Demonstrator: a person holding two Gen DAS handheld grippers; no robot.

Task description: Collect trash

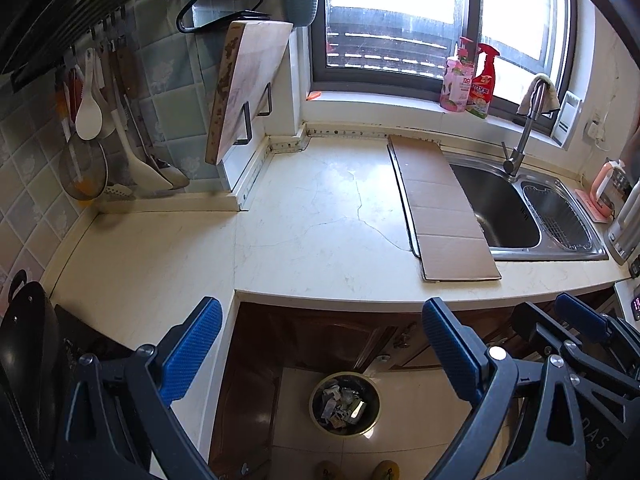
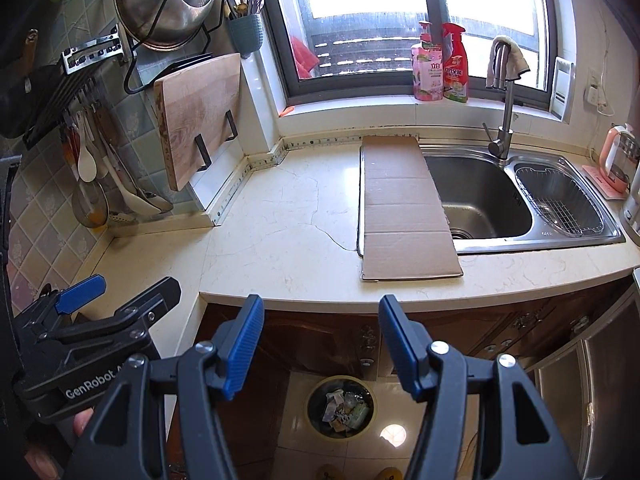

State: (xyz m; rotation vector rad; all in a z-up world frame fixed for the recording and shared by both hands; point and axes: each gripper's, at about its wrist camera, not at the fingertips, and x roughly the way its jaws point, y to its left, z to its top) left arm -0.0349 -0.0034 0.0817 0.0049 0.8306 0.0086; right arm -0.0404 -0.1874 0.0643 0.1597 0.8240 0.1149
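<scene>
The counter (image 2: 280,236) was cream, veined with thin dark cracks. At its three o'clock lay a plain brown cardboard sheet (image 2: 404,208), creased in bands, beside a grey steel sink (image 2: 480,196). At twelve o'clock stood a pink bottle (image 2: 427,68) and a red one (image 2: 456,66). The wall tiles (image 2: 36,216) at nine o'clock were pale green and grey — some with a faint flower print. The cutting board (image 2: 200,116) was tan wood grain. Both grippers (image 2: 320,344) (image 1: 320,356) were black with ribbed blue pads (image 2: 242,344). At six o'clock sat a dark bin (image 2: 340,406) — rim yellowish, scraps mixed.
</scene>
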